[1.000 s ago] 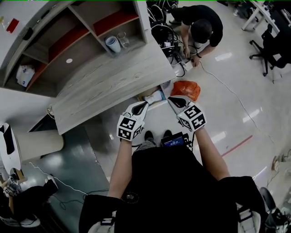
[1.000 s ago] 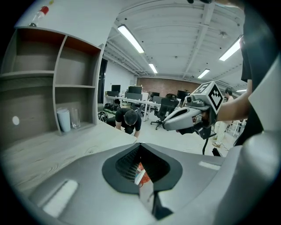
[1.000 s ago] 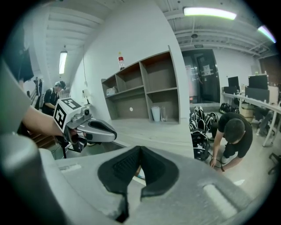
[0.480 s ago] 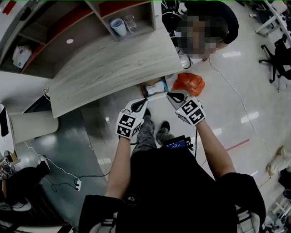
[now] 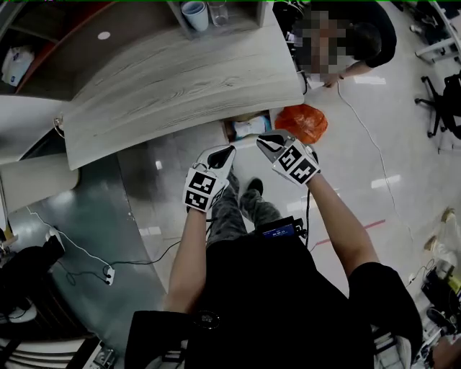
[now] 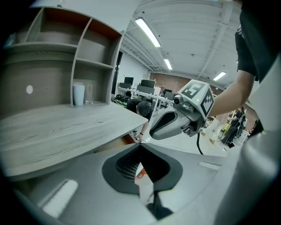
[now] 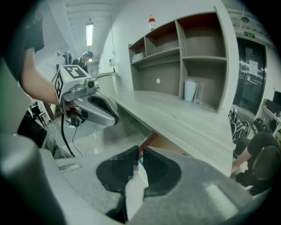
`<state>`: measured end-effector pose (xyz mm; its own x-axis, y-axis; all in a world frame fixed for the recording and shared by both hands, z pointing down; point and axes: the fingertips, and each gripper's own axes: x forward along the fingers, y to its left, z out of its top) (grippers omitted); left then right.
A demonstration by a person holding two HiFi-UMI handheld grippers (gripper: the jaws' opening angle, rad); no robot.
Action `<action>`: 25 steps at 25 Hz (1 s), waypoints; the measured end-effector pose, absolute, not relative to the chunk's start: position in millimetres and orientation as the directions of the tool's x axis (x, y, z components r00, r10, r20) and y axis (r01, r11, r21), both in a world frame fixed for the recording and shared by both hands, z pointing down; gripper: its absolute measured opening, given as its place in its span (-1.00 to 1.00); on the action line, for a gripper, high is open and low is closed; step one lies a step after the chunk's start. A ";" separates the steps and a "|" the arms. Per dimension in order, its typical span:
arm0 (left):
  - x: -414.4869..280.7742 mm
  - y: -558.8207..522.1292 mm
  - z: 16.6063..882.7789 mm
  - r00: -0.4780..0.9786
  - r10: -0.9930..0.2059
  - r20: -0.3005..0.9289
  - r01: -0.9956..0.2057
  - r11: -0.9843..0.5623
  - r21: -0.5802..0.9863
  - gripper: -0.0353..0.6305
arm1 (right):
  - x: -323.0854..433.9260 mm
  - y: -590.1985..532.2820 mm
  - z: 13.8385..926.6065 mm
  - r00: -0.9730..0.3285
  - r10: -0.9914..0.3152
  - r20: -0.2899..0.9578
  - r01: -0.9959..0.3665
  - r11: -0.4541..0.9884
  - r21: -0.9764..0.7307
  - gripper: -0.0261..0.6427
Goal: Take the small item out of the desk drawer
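Observation:
Under the front edge of the pale wooden desk point(image 5: 180, 79) a drawer point(image 5: 232, 132) stands open, with a small white and blue item point(image 5: 251, 127) lying in it. My left gripper point(image 5: 225, 151) hovers just below and left of the drawer, jaws shut with nothing in them point(image 6: 140, 145). My right gripper point(image 5: 265, 138) points at the drawer's front from the right. Its jaws have just been opening and show a narrow gap with nothing between them point(image 7: 141, 149). The desk's edge partly hides the drawer in both gripper views.
An orange bag point(image 5: 301, 121) lies on the glossy floor right of the drawer. A person point(image 5: 353, 43) crouches by cables behind the desk's right end. Cups point(image 5: 194, 13) stand in the desk's shelf unit. An office chair point(image 5: 446, 94) is far right.
Both grippers have come down and closer to the desk's front edge and the open drawer. The right gripper has rolled and now sits beside the orange bag.

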<state>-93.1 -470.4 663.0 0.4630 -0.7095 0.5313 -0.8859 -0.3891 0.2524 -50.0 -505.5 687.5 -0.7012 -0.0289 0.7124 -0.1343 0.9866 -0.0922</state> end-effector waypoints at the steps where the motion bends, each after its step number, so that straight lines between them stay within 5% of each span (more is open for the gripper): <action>1: -96.1 -470.6 667.6 0.459 -0.710 0.534 -0.888 -0.382 0.256 -0.89 | -53.5 -505.9 694.1 -0.693 -0.016 0.721 -0.119 0.989 -0.092 -0.83; 25: -128.7 -458.8 743.4 0.408 -0.717 0.566 -0.913 -0.302 0.275 -0.89 | -98.0 -512.5 854.4 -0.425 0.106 0.899 0.231 0.973 -0.006 -0.45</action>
<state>-128.7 -458.8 743.4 0.4077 -0.7167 0.5657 -0.9127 -0.3021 0.2750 -98.0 -512.5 854.4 -0.4252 0.1065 0.8988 0.2308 0.9730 -0.0061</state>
